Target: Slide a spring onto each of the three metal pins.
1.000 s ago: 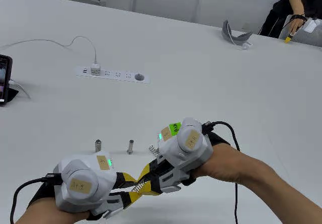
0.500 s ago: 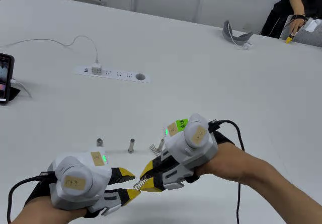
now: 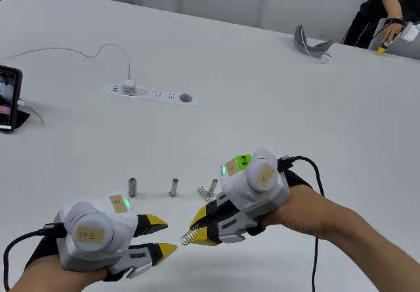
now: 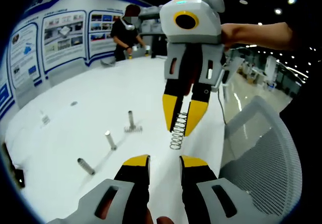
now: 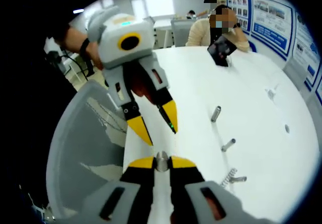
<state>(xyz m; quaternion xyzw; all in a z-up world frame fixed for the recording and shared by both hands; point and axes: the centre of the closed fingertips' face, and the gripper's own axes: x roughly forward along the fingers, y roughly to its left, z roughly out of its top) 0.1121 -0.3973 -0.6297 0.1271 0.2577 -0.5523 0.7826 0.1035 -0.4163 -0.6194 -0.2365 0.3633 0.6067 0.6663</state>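
Note:
Three short metal pins stand in a row on the white table: left pin (image 3: pixel 132 187), middle pin (image 3: pixel 174 187), right pin (image 3: pixel 212 186). A loose spring (image 3: pixel 203 191) lies against the right pin. My right gripper (image 3: pixel 199 229) is shut on another spring (image 3: pixel 189 235), held in front of the pins; the coil (image 4: pixel 177 131) hangs from its yellow tips, and its end (image 5: pixel 162 159) shows between my own jaws. My left gripper (image 3: pixel 159 234) stands open and empty, just left of that spring. The left gripper's jaws (image 4: pixel 165 160) gape below the coil.
A white power strip (image 3: pixel 147 95) with a plugged cable lies behind the pins. A phone on a stand (image 3: pixel 6 98) sits at the left edge. A grey object (image 3: pixel 312 46) and a seated person (image 3: pixel 394 13) are at the far right. A mesh chair (image 4: pixel 256 148) stands at the near edge.
My left gripper has drawn back to the left, away from the spring, and stands open. The right gripper keeps the spring and has shifted slightly right.

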